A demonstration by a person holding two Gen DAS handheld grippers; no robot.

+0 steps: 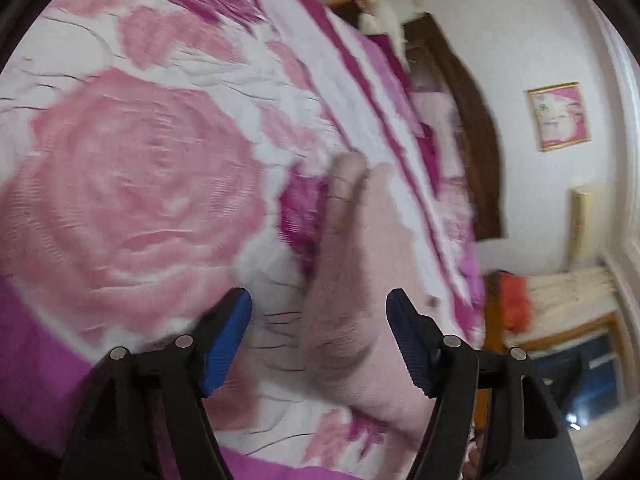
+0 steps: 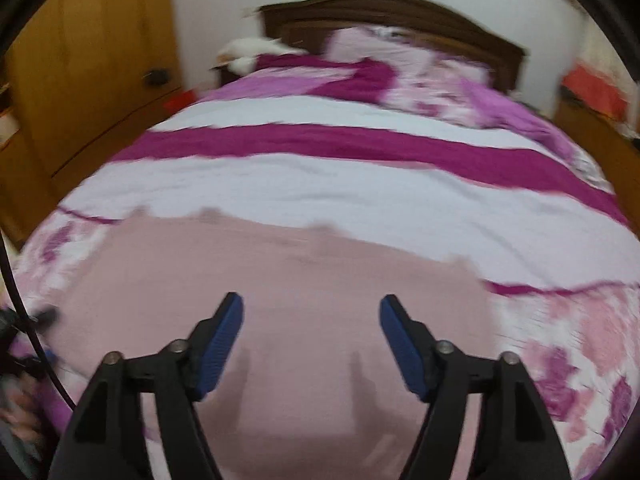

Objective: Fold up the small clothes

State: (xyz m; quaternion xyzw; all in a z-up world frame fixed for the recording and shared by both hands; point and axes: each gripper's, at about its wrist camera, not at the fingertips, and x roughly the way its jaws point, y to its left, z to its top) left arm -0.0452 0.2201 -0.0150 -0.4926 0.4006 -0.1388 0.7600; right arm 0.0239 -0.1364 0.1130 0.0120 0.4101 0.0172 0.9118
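A pale pink garment [image 2: 280, 292] lies spread flat on the flowered bedspread [image 2: 320, 184]. In the right wrist view my right gripper [image 2: 311, 314] hovers just above its near part, open, with nothing between the blue pads. In the left wrist view the same pink garment [image 1: 360, 264] shows as a long strip running away from me, seen from its side edge. My left gripper [image 1: 319, 310] stands open over that edge. The cloth lies under the gap and the pads do not press on it. Both views are blurred by motion.
A dark wooden headboard [image 2: 392, 12] and pillows [image 2: 400, 60] stand at the far end of the bed. A wooden wardrobe [image 2: 80, 80] is at the left. A framed picture [image 1: 558, 116] hangs on the white wall. A hand and a dark cable [image 2: 16, 288] show at the left edge.
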